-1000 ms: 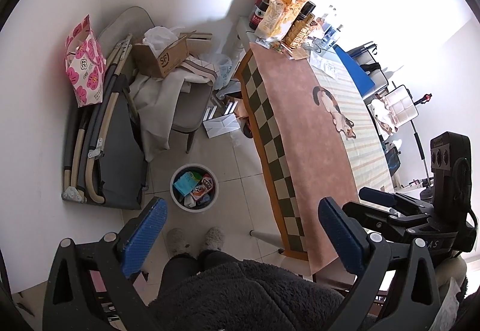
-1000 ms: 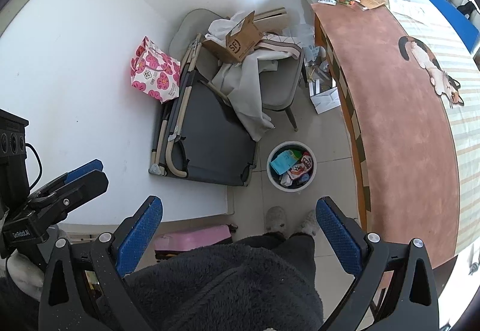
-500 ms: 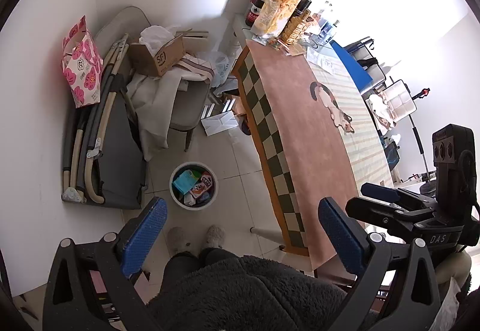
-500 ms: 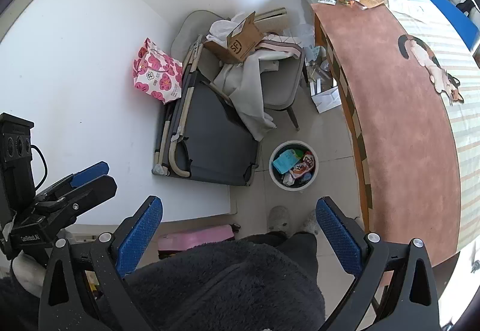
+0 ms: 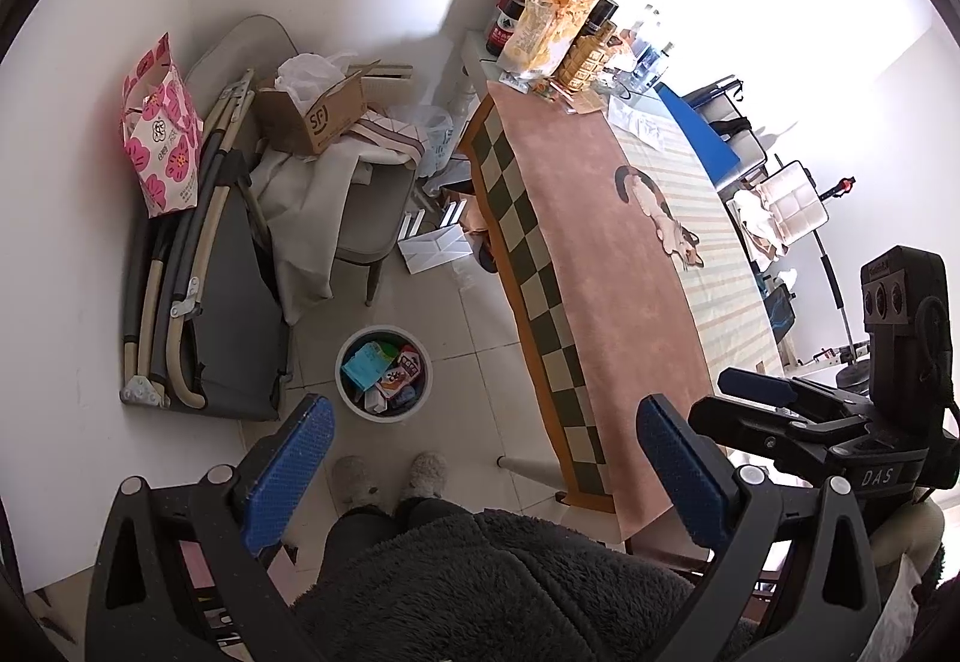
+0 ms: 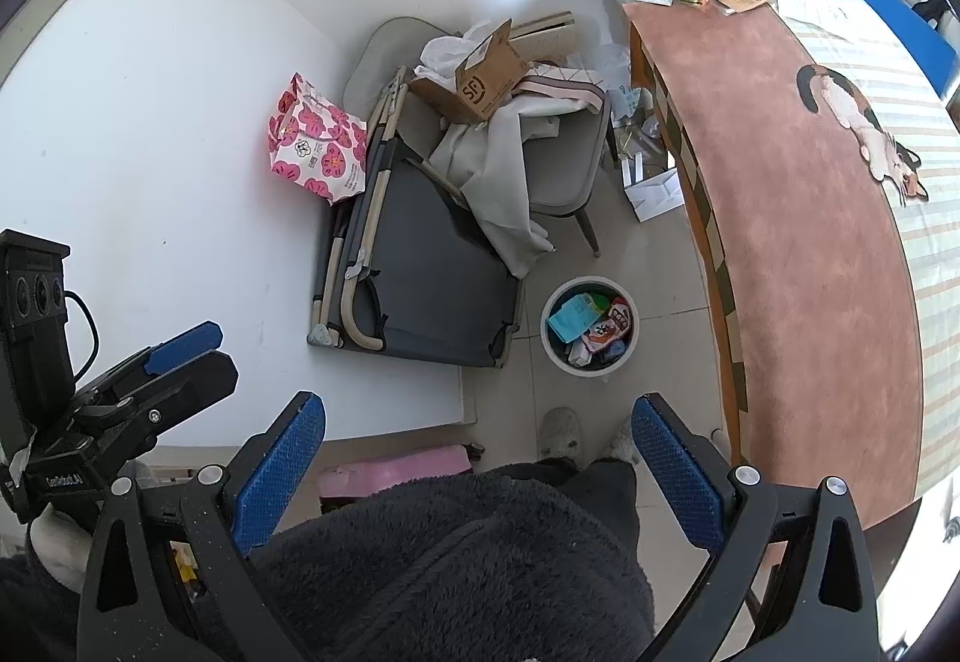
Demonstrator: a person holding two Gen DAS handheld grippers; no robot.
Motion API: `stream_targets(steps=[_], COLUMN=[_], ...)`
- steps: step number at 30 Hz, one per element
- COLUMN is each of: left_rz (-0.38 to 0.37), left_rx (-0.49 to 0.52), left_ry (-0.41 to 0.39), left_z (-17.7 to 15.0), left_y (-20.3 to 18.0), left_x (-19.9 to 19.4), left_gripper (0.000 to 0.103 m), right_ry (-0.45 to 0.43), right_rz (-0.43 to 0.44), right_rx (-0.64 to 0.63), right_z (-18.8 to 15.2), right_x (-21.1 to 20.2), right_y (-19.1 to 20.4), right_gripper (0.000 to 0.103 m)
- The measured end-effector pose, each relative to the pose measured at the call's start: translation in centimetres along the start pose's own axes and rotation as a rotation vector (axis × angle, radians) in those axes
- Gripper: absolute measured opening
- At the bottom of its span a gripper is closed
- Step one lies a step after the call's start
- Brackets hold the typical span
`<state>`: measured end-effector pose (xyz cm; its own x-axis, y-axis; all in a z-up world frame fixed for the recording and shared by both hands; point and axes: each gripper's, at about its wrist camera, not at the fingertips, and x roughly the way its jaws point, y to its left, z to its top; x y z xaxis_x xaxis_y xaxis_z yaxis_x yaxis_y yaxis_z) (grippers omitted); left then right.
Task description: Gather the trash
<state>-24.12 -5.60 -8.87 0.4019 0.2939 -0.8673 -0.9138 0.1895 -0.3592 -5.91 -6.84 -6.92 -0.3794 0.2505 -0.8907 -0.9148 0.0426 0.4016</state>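
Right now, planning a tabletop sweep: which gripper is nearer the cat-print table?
Right. The right gripper hangs beside the cat-print table, at its near corner; the left gripper is over the floor, farther off.

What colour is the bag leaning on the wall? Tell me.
White with pink flowers, clearest in the right wrist view.

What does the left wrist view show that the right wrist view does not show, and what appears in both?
Only the left wrist view shows the white compartment tray beyond the far side of the table, and the right tongs from the side.

Only the right wrist view shows the pink case on the floor by the person's feet, and the left tongs from the side.

Both show the white trash bin with packaging inside, the floral bag, the cardboard box and the table cover with a cat picture.
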Motion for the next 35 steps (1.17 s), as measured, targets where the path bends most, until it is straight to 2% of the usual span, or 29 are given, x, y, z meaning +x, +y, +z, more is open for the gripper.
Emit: stream_targets(steps=[35], left_rz=[-0.001], left_rx=[0.007], left_ry=[-0.003], left_z=[0.17], left_y=[0.01], left_x=[-0.11], left_gripper=[0.103], right_ry=[-0.004], right_rz=[0.002], right_rx=[0.005], right_z=[0.25], right_x=[-0.39], right_y=[0.83], right_gripper=[0.103])
